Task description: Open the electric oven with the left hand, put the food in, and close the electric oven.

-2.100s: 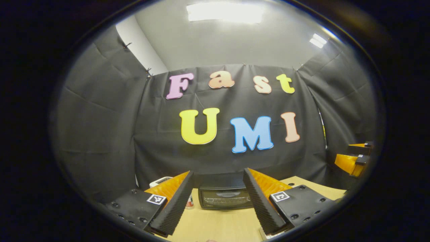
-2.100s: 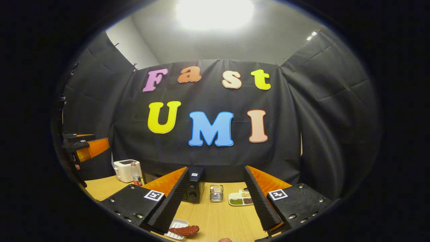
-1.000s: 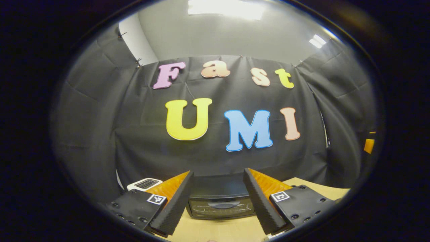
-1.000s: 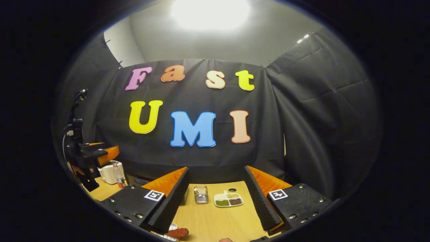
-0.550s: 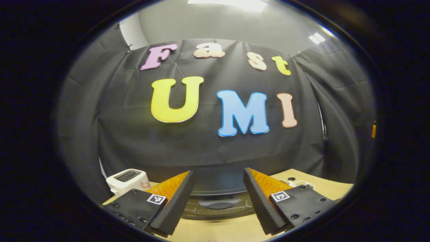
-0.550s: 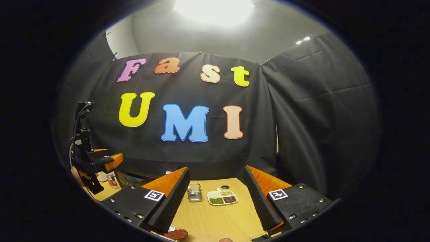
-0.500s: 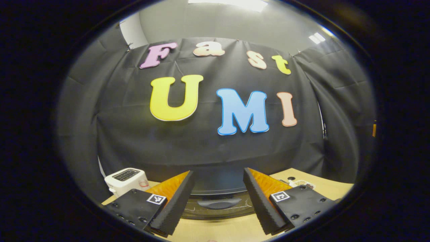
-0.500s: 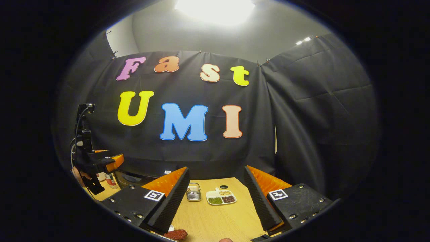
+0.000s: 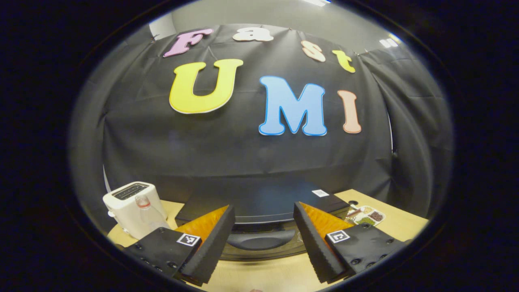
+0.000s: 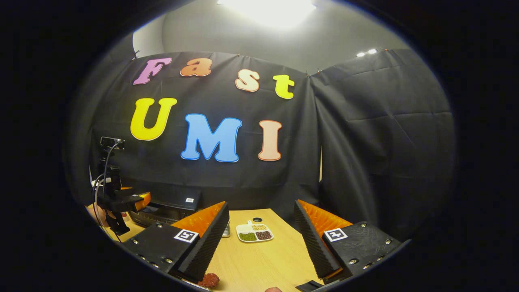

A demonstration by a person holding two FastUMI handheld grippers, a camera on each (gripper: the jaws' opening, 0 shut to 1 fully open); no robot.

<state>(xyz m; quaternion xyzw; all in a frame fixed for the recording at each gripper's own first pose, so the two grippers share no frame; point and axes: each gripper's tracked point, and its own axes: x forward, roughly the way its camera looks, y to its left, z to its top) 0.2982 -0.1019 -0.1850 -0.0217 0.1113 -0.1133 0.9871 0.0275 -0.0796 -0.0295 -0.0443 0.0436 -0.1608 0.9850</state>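
The left tool (image 9: 262,243) is being held wide open just before the oven handle (image 9: 260,239), so that the closed electric oven (image 9: 263,202) can be opened. The right tool (image 10: 261,243), also open, is being kept above the food (image 10: 209,280) on the tabletop (image 10: 263,259).

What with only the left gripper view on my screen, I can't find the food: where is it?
Observer: The red food lies low in the right gripper view, by the near table edge.
Operator: Is the right tool holding it?
Observer: No. The right tool is open, with nothing between its fingers.
Operator: How does my left tool look from there?
Observer: The left tool hangs at the upper front of the oven; I cannot tell whether they touch.
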